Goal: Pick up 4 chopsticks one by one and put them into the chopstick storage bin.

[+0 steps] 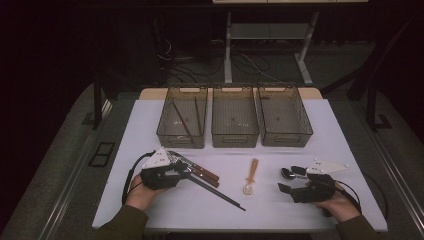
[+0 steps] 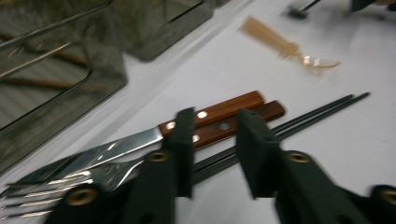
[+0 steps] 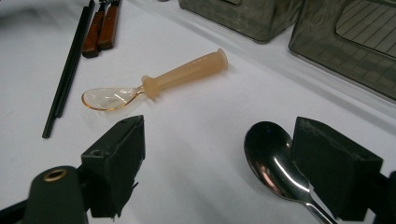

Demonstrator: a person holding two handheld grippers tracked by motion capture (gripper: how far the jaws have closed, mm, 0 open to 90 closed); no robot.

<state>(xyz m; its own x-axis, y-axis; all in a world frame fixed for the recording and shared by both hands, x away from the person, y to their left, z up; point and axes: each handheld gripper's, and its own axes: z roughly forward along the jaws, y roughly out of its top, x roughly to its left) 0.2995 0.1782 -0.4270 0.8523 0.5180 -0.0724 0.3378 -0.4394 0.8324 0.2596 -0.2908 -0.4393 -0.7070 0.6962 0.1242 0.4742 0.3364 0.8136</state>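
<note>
Two hands low over table, left claw (image 1: 186,172) straddling wooden-handled cutlery (image 2: 219,119) ungripped, right claw (image 1: 289,181) released.

The tabletop (image 1: 300,210) is plain white. Three baskets (image 1: 235,122) are smoky grey-brown with a fine grid pattern. The knife (image 2: 205,116) and fork (image 2: 233,128) have reddish-brown wooden handles with silver rivets and shiny steel ends. The chopsticks (image 2: 317,114) are black. One spoon (image 3: 187,74) is translucent amber-orange; another spoon (image 3: 271,156) is mirror-bright silver. The fingers (image 3: 116,163) are matte black.
</note>
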